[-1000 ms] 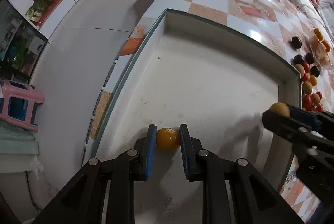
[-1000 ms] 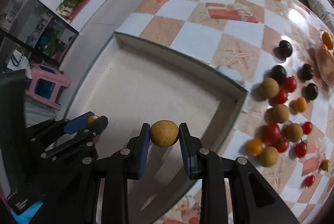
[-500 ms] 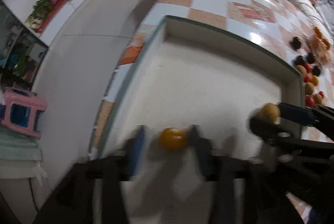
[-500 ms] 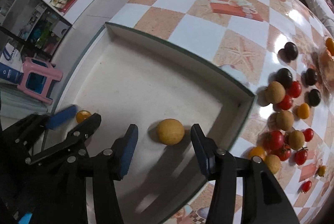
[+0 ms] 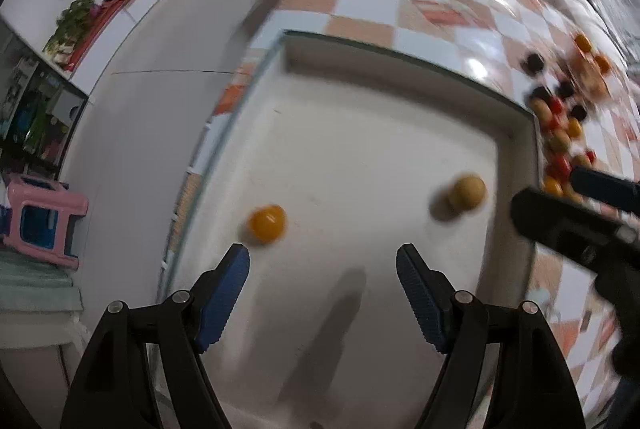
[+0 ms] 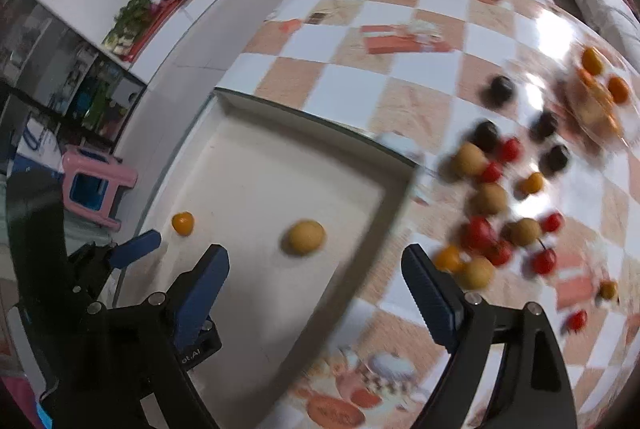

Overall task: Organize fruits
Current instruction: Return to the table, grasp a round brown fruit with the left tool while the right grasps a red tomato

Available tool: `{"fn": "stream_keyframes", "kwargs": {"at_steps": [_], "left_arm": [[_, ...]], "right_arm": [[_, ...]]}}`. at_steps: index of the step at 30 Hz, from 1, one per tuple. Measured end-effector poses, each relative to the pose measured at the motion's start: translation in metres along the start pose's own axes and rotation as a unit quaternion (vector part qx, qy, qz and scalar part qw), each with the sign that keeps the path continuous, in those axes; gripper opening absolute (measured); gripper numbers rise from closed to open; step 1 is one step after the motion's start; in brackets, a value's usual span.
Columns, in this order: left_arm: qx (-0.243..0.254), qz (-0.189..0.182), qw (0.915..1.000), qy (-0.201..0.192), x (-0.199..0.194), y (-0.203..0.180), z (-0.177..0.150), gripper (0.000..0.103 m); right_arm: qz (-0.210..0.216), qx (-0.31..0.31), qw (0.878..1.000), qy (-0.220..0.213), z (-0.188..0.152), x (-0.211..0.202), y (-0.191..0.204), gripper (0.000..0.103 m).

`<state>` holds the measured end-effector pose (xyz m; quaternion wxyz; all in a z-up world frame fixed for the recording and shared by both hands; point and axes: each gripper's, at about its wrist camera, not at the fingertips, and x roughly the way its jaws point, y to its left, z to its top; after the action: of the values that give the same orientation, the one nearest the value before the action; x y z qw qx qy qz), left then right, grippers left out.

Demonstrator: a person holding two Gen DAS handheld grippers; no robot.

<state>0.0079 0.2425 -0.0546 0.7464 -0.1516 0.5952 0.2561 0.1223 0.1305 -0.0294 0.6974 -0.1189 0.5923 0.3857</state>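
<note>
Both fruits lie loose on the floor of the white tray [image 5: 516, 133], well apart from each other: a small orange fruit [image 5: 267, 223] near the tray's left wall and a larger tan, matte-skinned fruit [image 5: 467, 192] toward its right wall. Each looks round, so I can make out no long axis or pointing direction. My left gripper [image 5: 323, 265] hangs above the tray floor with jaws spread wide, gripping nothing. My right gripper [image 6: 315, 267] is likewise spread wide and empty. Beyond the tray, red, dark, tan and orange fruits [image 6: 496, 197] sit blurred on the checkered tabletop [image 6: 348, 85].
</note>
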Motion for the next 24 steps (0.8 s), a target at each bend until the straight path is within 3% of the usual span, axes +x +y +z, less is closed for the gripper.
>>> {"fn": "stream_keyframes", "kwargs": {"at_steps": [12,24], "left_arm": [[0.079,-0.018,0.9967,0.007,-0.022,-0.071,-0.021,0.077],[0.129,-0.072,0.9889,-0.016,-0.047,-0.154,-0.015,0.077]], "right_arm": [[-0.068,0.123,0.99,0.017,-0.073,-0.039,-0.11,0.09],[-0.096,0.191,0.977,0.014,-0.112,-0.057,-0.174,0.091]]}}
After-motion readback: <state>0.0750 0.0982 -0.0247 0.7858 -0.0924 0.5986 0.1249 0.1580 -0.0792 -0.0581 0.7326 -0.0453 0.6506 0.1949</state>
